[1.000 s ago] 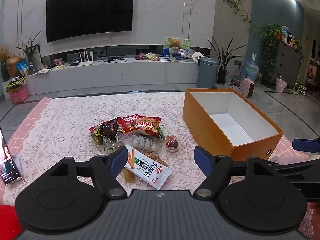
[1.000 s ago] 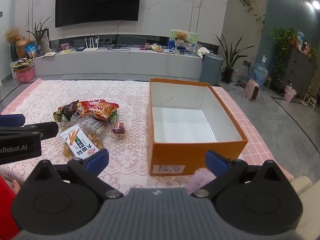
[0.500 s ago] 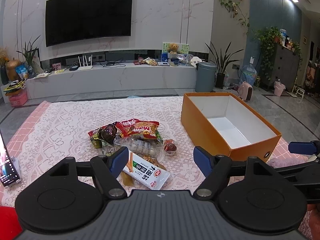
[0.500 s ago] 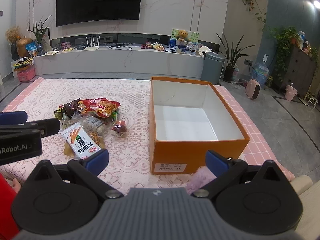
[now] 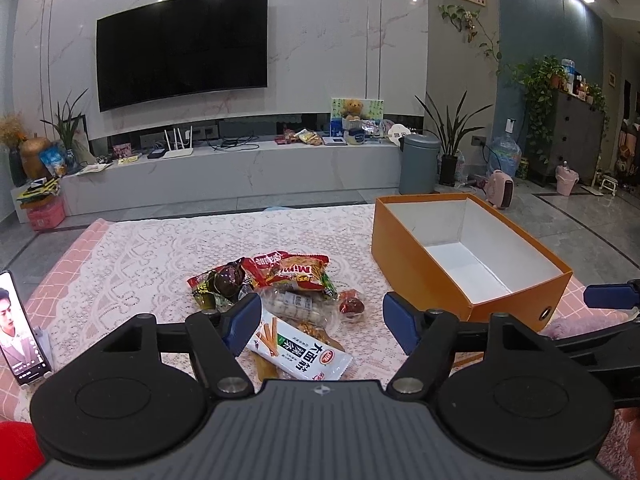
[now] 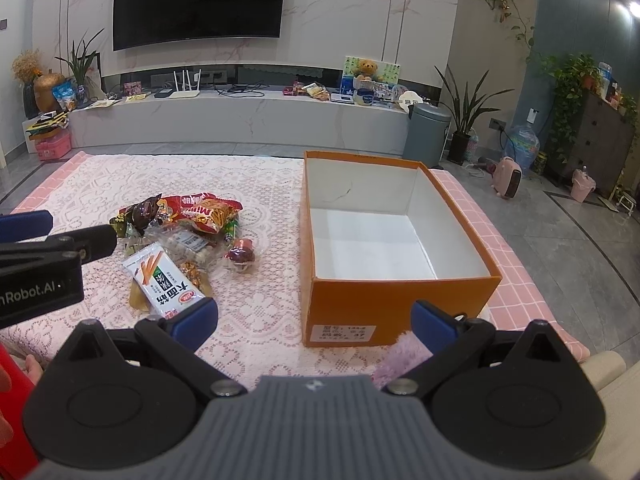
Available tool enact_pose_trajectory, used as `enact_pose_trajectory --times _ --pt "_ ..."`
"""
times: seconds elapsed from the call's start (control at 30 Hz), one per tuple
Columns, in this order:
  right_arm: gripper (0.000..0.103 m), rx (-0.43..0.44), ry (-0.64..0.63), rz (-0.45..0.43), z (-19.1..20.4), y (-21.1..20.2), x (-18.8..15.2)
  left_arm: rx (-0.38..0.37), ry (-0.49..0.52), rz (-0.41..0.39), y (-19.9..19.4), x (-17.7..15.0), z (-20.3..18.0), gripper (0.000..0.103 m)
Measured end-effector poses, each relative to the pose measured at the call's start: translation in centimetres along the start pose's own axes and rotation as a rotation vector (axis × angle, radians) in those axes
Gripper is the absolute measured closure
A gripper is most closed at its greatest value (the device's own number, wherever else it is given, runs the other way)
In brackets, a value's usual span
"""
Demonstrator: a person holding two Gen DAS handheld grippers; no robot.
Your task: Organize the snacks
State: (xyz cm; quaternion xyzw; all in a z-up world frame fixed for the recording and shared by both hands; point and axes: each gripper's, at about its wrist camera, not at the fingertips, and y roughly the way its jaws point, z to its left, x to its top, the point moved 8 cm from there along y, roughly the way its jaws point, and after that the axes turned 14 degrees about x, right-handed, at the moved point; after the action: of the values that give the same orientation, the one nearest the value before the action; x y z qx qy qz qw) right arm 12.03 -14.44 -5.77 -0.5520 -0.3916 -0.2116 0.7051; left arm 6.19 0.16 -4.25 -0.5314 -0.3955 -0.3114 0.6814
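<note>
Left gripper (image 5: 320, 320): jaws apart, just been narrowing, gripping nothing. White-and-green breadstick packet (image 5: 300, 348) on the lace cloth beneath it; empty orange cardboard box (image 5: 424, 276) at two o'clock. Right gripper (image 6: 314, 322) open, empty. Lower squarely and pinch the packet's edges.

Free room around the box (image 6: 400, 304)

Bare cloth (image 6: 260, 332) is left open between the box and the snack pile (image 6: 188, 240) on its left. The box interior is unobstructed from above. A propped phone (image 5: 20, 332) is stood far left of the box.
</note>
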Motion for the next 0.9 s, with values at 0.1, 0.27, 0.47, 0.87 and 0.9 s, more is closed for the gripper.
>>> enact_pose_trajectory --times 0.1,0.27,0.47,0.87,0.9 --pt "0.003 -0.001 0.000 0.001 0.00 0.01 -0.01 -0.002 0.004 0.002 0.01 0.01 -0.02 0.023" --pt "0.003 -0.002 -0.001 0.009 0.13 0.16 -0.27 -0.002 0.016 -0.008 -0.07 0.05 -0.16 0.025" --pt "0.003 -0.002 0.000 0.011 0.13 0.21 -0.25 0.006 0.026 -0.013 -0.16 0.12 -0.07 0.025" --pt "0.003 -0.003 -0.003 0.016 0.12 0.34 -0.23 -0.001 0.017 0.005 0.03 0.05 0.09 0.025" --pt "0.003 -0.003 -0.003 0.017 0.12 0.35 -0.24 -0.002 0.016 0.006 0.04 0.05 0.11 0.025"
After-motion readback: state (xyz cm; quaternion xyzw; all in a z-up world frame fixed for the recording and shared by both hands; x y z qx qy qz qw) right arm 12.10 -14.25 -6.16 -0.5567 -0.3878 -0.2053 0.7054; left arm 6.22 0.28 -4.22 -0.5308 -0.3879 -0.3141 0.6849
